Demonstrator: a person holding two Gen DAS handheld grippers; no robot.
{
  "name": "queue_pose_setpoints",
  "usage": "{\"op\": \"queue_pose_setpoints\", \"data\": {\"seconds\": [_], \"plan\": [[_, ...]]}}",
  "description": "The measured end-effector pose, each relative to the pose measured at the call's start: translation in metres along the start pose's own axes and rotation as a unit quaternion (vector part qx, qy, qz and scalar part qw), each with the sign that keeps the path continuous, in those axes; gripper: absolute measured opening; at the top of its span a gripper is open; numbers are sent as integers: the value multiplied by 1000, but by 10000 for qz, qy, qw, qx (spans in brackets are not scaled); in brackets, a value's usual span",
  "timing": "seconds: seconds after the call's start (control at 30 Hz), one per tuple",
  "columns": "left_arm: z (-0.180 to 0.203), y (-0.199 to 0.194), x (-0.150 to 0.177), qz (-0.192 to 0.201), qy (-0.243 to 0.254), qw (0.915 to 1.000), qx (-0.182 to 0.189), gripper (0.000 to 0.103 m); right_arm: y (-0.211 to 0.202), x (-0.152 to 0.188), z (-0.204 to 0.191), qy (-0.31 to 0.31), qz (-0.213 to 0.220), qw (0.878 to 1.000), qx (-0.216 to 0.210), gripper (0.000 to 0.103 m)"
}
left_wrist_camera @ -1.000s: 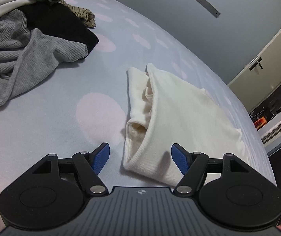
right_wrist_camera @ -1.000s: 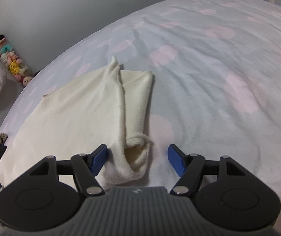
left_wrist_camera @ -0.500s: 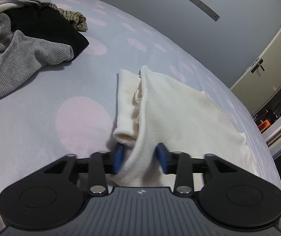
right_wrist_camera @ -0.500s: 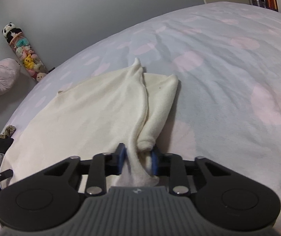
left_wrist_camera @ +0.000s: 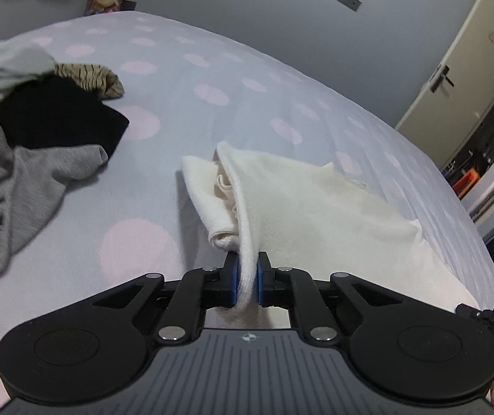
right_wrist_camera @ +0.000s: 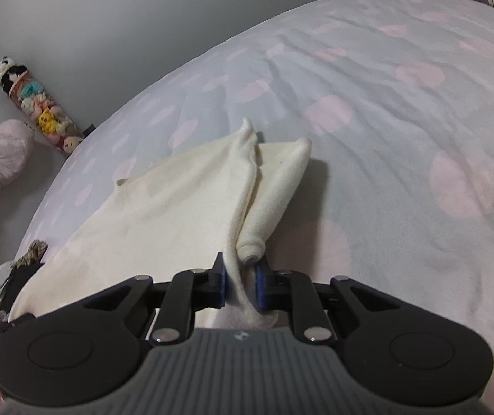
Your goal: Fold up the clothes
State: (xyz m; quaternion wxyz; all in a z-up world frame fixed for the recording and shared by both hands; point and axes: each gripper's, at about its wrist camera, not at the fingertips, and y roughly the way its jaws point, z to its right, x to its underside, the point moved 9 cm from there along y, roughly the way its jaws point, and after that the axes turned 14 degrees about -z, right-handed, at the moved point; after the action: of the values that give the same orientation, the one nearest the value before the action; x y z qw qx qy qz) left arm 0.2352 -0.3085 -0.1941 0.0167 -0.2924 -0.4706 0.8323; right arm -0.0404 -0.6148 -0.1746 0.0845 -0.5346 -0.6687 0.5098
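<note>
Left gripper (left_wrist_camera: 247,282): black linkage arms, silver pivot screws, blue finger pads (left_wrist_camera: 234,280), ribbed grey housing bearing a small emblem. Right gripper (right_wrist_camera: 240,285): identical build.

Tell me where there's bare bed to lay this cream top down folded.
Bare sheet lies right of the cream top. A narrower strip runs between the top and the clothes pile. The pile's corner is crowded.

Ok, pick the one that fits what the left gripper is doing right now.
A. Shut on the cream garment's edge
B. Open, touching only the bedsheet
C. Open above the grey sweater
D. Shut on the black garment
A: in the left wrist view the left gripper has just closed its blue pads on a fold of the cream garment, which runs up between them.
</note>
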Motion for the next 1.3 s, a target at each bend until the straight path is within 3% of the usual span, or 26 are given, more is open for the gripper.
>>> {"op": "queue_pose_setpoints", "data": {"seconds": [0.1, 0.33, 0.6, 0.7, 0.8, 0.97, 1.17, 1.23, 1.3], "plan": [[0, -19, 14, -114, 14, 9999, -42, 8, -17, 15, -4, 90, -182, 9998, -21, 18], [-7, -75, 68, -347, 48, 9994, 7, 8, -64, 86, 8, 490, -757, 9957, -216, 18], [-19, -118, 143, -399, -41, 9992, 39, 8, -105, 156, 11, 384, -958, 9947, -16, 18], [-25, -117, 159, -404, -139, 9991, 45, 8, -107, 171, 9, 110, -1010, 9942, 343, 18], [-32, -107, 168, -474, -183, 9987, 2, 9, -100, 177, 0, -480, -1023, 9887, 984, 19], [-42, -91, 179, -692, -23, 9974, -210, 10, -74, 190, -8, -1294, -1361, 9633, 1920, 20], [-52, -88, 187, -830, 84, 9961, -285, 22, -62, 194, 2, -1348, -1777, 9473, 2299, 34], [-55, -92, 187, -838, 130, 9956, -394, 29, -64, 194, 3, -1300, -1783, 9470, 2336, 39], [-56, -101, 183, -712, 157, 9963, -444, 44, -73, 189, 0, -1198, -1645, 9526, 2259, 46]]}}
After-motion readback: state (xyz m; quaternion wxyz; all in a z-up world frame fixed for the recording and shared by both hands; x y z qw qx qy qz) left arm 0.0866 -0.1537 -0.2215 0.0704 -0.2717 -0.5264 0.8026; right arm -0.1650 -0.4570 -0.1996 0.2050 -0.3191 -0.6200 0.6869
